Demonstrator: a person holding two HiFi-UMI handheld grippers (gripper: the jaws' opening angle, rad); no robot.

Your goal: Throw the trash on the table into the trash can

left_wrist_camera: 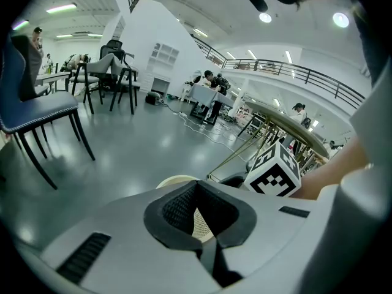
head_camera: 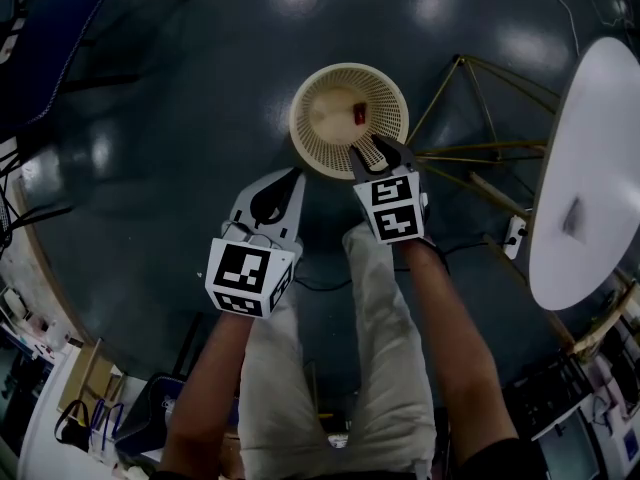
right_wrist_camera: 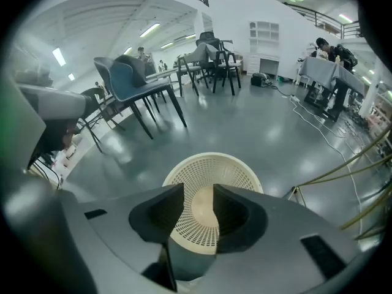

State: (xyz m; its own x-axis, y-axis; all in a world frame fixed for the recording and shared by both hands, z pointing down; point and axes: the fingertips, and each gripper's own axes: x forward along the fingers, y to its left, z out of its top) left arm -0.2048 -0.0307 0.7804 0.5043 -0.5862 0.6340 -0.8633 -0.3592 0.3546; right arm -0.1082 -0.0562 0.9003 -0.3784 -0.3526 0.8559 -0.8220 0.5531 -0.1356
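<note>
Your right gripper (right_wrist_camera: 199,195): jaws apart, nothing between them. Through the gap, straight ahead and below, the cream mesh trash can (right_wrist_camera: 211,164). In the head view its tips hang over the can's near rim.

Red scrap (head_camera: 359,114) lies inside the can, just beyond the right tips.

Your left gripper (left_wrist_camera: 197,185): jaws together, empty. Can rim just past the tips, slightly to their right.

Only print readable: black-and-white square markers on your right marker cube (head_camera: 395,206) and left marker cube (head_camera: 245,276).

White table (head_camera: 590,118) well off to the right of both jaws; a small grey object (head_camera: 573,218) on it, too blurred to identify.
</note>
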